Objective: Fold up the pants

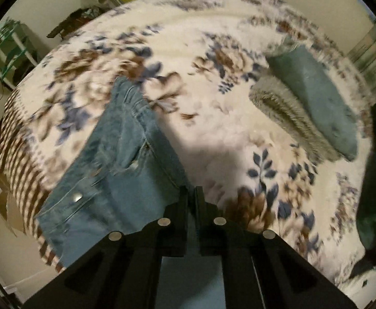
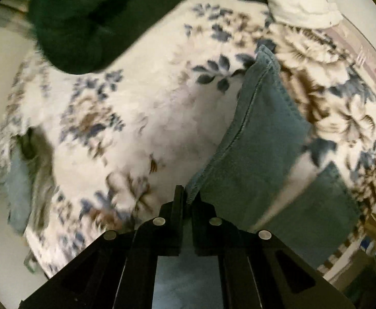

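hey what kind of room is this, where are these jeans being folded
Most likely a bedroom. The jeans hang over a bed spread with a floral fleece blanket, other folded clothes lie on it, and cluttered shelves stand by the wall.

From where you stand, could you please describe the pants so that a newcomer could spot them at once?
Start at the floral blanket covering the bed. The jeans rise from it, pinched by both grippers. Unlike the folded teal towel nearby, they are blue denim with seams and a metal button.

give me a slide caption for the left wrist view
Left gripper shut on the blue jeans, lifting them off the floral blanket.
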Available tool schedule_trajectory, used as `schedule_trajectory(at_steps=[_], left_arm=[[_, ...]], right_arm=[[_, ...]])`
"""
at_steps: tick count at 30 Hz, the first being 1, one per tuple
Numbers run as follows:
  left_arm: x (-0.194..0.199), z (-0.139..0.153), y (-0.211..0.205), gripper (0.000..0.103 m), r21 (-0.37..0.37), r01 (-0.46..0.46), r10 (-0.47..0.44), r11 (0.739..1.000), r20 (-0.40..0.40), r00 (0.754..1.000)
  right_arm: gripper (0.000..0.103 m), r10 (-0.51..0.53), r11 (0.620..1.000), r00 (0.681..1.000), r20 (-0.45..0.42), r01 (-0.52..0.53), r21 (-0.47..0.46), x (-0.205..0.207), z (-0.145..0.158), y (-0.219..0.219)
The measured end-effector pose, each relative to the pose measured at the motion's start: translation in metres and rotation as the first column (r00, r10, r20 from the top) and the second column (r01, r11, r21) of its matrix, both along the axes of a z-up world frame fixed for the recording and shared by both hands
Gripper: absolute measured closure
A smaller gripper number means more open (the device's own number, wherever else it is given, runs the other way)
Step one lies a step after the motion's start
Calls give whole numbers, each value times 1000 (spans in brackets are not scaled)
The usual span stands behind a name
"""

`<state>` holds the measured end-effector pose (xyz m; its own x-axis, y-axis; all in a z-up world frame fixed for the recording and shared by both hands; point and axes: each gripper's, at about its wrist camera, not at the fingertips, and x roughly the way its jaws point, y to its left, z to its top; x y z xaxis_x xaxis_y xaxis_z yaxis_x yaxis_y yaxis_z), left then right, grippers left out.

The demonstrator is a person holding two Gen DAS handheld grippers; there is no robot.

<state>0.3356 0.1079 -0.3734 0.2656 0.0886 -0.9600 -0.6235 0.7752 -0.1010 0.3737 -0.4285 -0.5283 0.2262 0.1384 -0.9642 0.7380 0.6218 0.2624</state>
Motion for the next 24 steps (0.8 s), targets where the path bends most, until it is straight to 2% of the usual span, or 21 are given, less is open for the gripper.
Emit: schedule_trajectory(at_steps=[3,6,10,13,16,20,22,24], left_arm=[[-53,11,7,100,5,-1,1,1000,37,999],[-109,2,13,100,21,1,-1,1000,33,999],[-169,-40,18,100,22,-13,14,1000,-35,999],[-205,-93,28,100,-27,-73,69,997,-108,992],[-223,-136,32,100,-45,-99,91,994,-157,983],[-226,-155,27,99,-32,-68,62,997,-162,985],[-226,-150,24,96,-17,-49,45,999,-158,986],[-228,-141,20,95,-15,-39,37,999,-135,990]], right_arm=[[98,21,1000,999,38,-21,7,-64,39,-25],[98,40,999,998,48,-40,-5,-122,52,-28],[98,54,999,998,11,-54,-10,-195,24,-32],[98,64,998,997,-30,-64,-11,-231,-11,-31],[98,45,999,996,-72,-44,17,-262,-50,-35],[97,52,996,992,-118,-43,79,-289,-87,-40],[89,55,992,992,-110,-42,119,-299,-90,-48],[68,21,990,999,-41,-15,141,-312,-79,-67]])
